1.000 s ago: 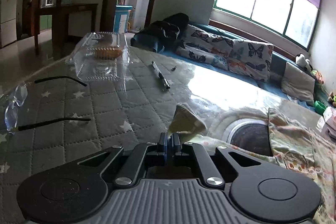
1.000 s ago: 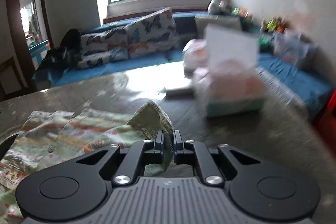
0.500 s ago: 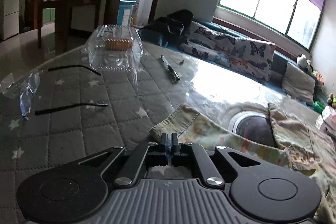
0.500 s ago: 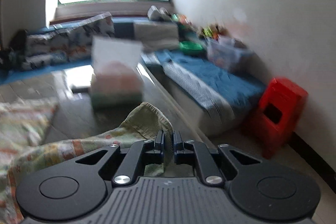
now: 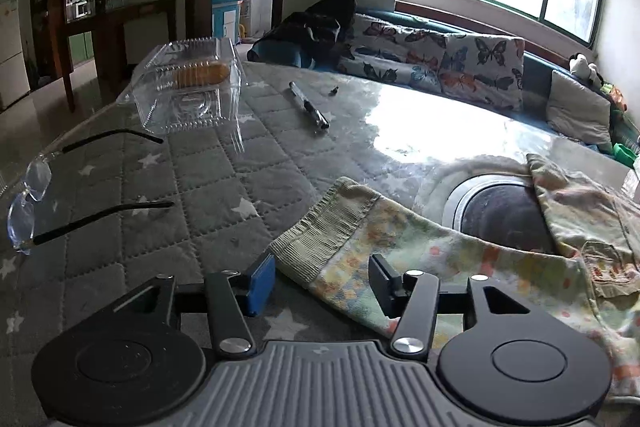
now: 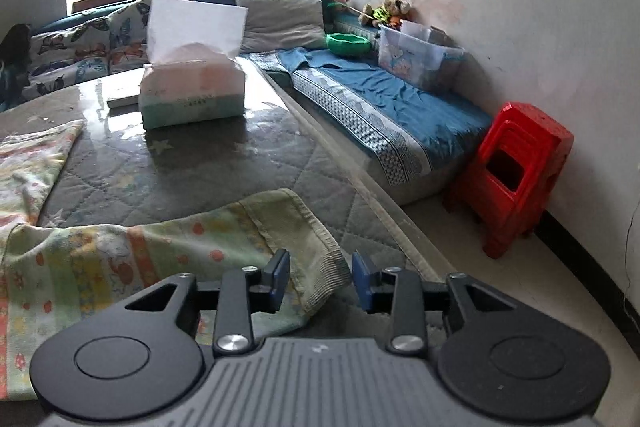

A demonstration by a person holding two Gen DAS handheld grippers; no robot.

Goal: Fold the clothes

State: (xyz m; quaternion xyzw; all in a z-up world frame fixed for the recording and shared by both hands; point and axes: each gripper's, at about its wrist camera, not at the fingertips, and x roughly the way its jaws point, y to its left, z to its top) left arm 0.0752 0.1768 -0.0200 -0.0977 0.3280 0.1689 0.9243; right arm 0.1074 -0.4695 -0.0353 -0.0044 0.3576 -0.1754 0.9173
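Cloth (image 5: 404,251) lies spread on the quilted surface (image 5: 160,195), its two ribbed cuffs set down at the near edge. Left tool (image 5: 322,281) has just been opening; its jaws stand apart with one cuff (image 5: 324,227) loose between them. Right tool (image 6: 320,281) has likewise been opening over the other cuff (image 6: 316,239), gripping nothing. Laying out looks done; I judge every fold is left.
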